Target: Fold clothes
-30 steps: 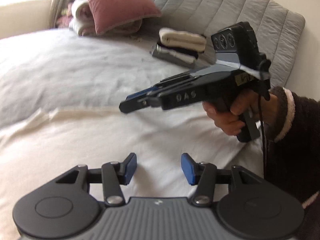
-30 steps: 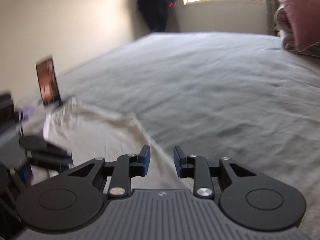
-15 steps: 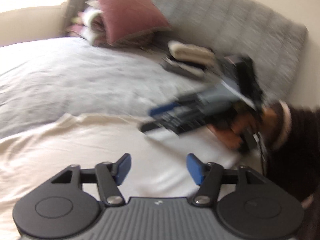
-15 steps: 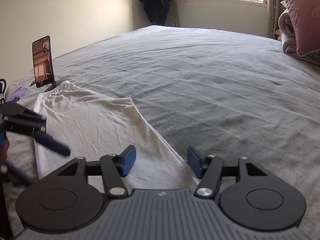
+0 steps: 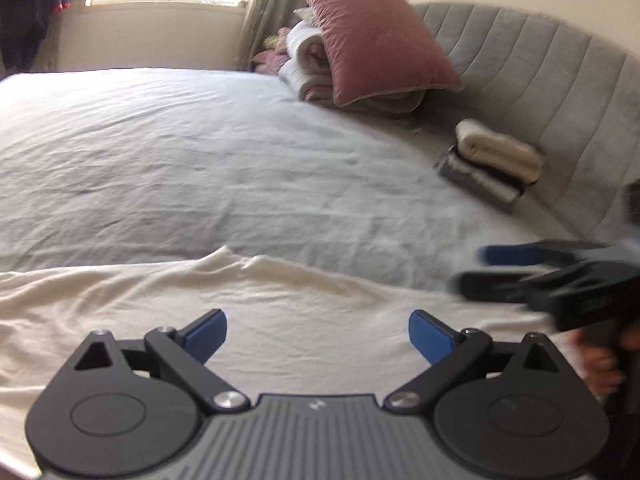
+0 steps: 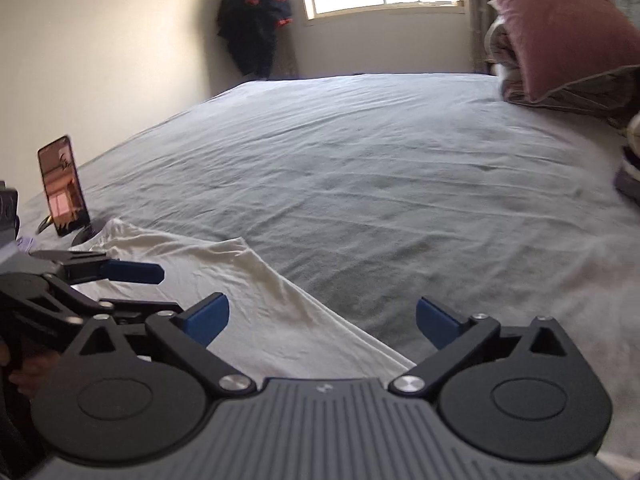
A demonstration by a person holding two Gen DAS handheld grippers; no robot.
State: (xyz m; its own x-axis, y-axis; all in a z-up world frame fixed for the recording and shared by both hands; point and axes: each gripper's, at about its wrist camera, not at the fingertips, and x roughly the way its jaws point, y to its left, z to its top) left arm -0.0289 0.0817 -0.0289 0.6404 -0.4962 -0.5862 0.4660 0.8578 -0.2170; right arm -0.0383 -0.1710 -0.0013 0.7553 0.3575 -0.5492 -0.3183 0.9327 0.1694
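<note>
A cream white garment (image 5: 288, 304) lies spread flat on the near side of the grey bed; the right wrist view shows it too (image 6: 256, 304), running toward the phone. My left gripper (image 5: 318, 334) hovers low over the cloth with its blue pads wide apart and nothing between them. My right gripper (image 6: 322, 320) is also open and empty, over the garment's edge where it meets the sheet. From the left wrist view the right gripper (image 5: 476, 272) comes in blurred from the right edge, a hand (image 5: 600, 368) under it. The left gripper (image 6: 156, 274) shows at left in the right wrist view.
A stack of folded clothes (image 5: 492, 164) sits by the grey headboard (image 5: 560, 80). A pink pillow (image 5: 380, 36) leans on rolled blankets at the bed's head. A phone (image 6: 64, 186) stands on a holder at the bed's edge. A dark jacket (image 6: 256, 16) hangs by the window.
Both grippers opened wider. The right gripper swung from the middle of the left view to its right edge and lower. The left camera turned toward the window.
</note>
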